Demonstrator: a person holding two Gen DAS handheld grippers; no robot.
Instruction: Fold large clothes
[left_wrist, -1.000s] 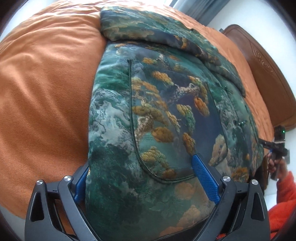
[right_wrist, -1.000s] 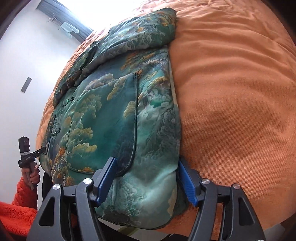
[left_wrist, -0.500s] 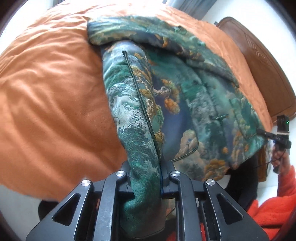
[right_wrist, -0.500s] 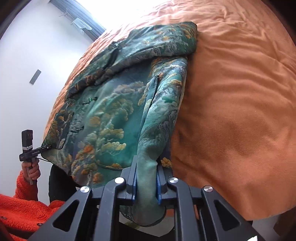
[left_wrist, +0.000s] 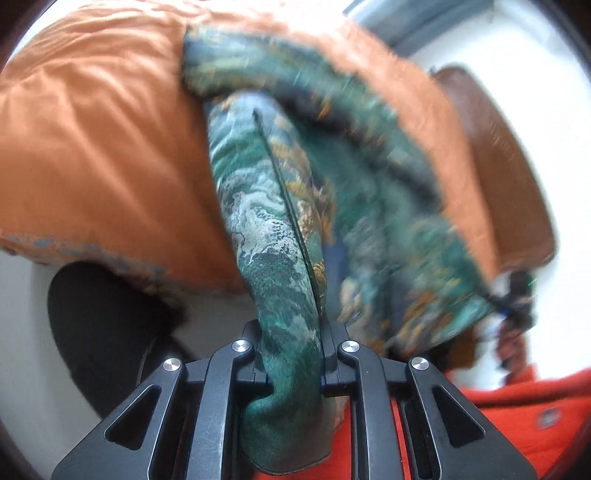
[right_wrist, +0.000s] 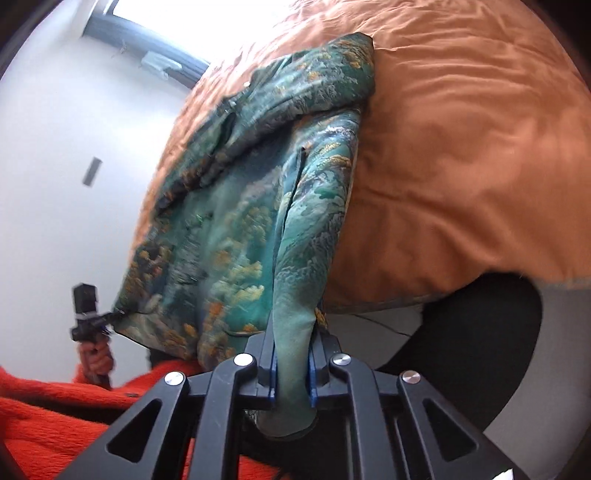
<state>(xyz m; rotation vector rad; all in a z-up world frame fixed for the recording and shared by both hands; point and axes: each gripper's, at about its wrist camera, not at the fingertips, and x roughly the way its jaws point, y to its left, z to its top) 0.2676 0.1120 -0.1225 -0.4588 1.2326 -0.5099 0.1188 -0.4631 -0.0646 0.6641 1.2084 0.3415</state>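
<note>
Left gripper (left_wrist: 293, 363): jaws clamped on a bunched hem corner of the green brocade jacket (left_wrist: 266, 206).
Right gripper (right_wrist: 291, 369): jaws pinched tight on the opposite hem corner.
Jacket: hem raised, upper part on the orange quilted bedspread (right_wrist: 461, 166).
Writing: no readable labels.

- One green brocade jacket (left_wrist: 273, 229) (right_wrist: 306, 236) with a printed pattern of orange trees and pale clouds was counted, bunched at its hem.
- One orange quilted bedspread (left_wrist: 92, 147) (right_wrist: 461, 166) was counted beneath it.
- Two black two-finger grippers were counted: the left gripper (left_wrist: 291, 369) and the right gripper (right_wrist: 291, 373), each clamped on the jacket's hem.
- One brown wooden headboard (left_wrist: 506, 177) was seen in the left wrist view.
- One fuzzy red sleeve (right_wrist: 44, 417) was counted in each view.
- One window (right_wrist: 162, 22) was seen.
</note>
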